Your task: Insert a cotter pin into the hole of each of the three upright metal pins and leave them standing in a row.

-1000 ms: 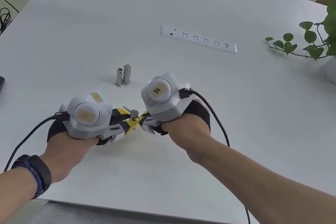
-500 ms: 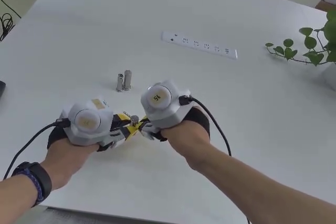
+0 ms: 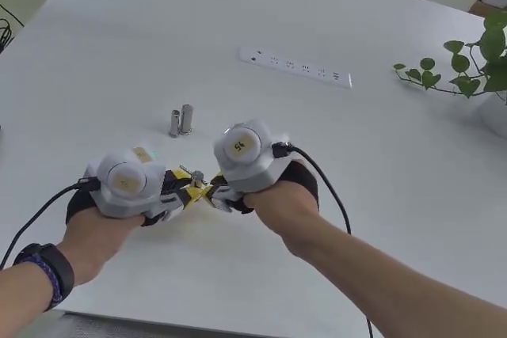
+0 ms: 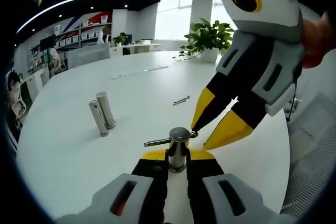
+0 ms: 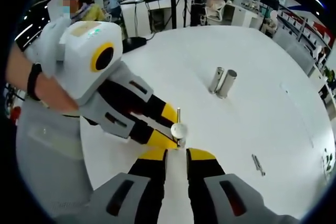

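Observation:
My left gripper (image 4: 178, 157) is shut on a short metal pin (image 4: 178, 145), held upright just over the white table. A cotter pin (image 4: 157, 141) passes through its hole and sticks out to the left. The right gripper (image 4: 202, 132) comes in from the right, its yellow tips shut on the cotter pin's other end. In the right gripper view the pin's round head (image 5: 179, 129) sits just past my right gripper (image 5: 177, 153). Two other metal pins (image 3: 181, 120) stand side by side farther back. In the head view both grippers (image 3: 200, 187) meet nose to nose.
A loose cotter pin (image 4: 181, 99) lies on the table to the right of the standing pins. A white power strip (image 3: 295, 66) lies farther back, a potted plant (image 3: 467, 61) at the far right. The table's near edge (image 3: 158, 318) runs under my wrists.
The head camera has shifted a little. Both grippers stay locked together on the metal pin and cotter pin; the two standing pins have not moved.

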`<state>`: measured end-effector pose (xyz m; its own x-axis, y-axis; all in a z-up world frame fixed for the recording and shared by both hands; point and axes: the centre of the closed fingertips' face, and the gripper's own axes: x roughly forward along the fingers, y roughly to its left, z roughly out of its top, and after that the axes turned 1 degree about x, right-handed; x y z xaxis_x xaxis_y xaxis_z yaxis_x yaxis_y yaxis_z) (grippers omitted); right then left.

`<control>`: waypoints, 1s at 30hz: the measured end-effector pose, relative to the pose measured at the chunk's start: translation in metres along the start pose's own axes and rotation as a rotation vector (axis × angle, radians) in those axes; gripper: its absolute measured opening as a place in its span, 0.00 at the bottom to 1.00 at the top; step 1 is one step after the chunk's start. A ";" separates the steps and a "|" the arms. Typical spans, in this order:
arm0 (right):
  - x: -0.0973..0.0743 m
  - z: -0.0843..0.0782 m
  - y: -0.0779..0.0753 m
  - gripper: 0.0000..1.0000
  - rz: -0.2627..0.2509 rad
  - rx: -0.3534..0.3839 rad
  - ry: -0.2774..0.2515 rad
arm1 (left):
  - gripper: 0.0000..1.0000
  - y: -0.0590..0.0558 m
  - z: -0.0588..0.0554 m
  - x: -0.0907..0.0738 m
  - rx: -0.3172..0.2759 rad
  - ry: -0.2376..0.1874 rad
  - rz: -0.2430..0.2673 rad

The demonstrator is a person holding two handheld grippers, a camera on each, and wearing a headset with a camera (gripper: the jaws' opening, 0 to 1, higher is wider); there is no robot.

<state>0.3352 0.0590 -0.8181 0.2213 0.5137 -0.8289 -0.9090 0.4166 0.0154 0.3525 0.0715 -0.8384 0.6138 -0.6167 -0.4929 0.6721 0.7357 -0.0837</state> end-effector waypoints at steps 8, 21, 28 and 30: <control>-0.009 0.004 0.001 0.23 0.005 0.033 -0.053 | 0.10 0.001 0.000 0.000 0.002 0.002 0.004; -0.017 0.007 0.001 0.26 0.002 0.047 -0.100 | 0.10 0.002 0.000 0.000 -0.004 0.001 0.013; -0.027 0.008 -0.001 0.30 -0.001 0.067 -0.146 | 0.10 0.005 0.001 0.000 -0.007 -0.001 0.025; -0.032 0.010 -0.003 0.32 -0.006 0.079 -0.171 | 0.10 0.007 0.001 0.000 -0.011 -0.001 0.032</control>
<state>0.3343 0.0490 -0.7864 0.2897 0.6280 -0.7222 -0.8784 0.4741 0.0598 0.3574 0.0763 -0.8384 0.6351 -0.5935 -0.4944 0.6477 0.7579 -0.0778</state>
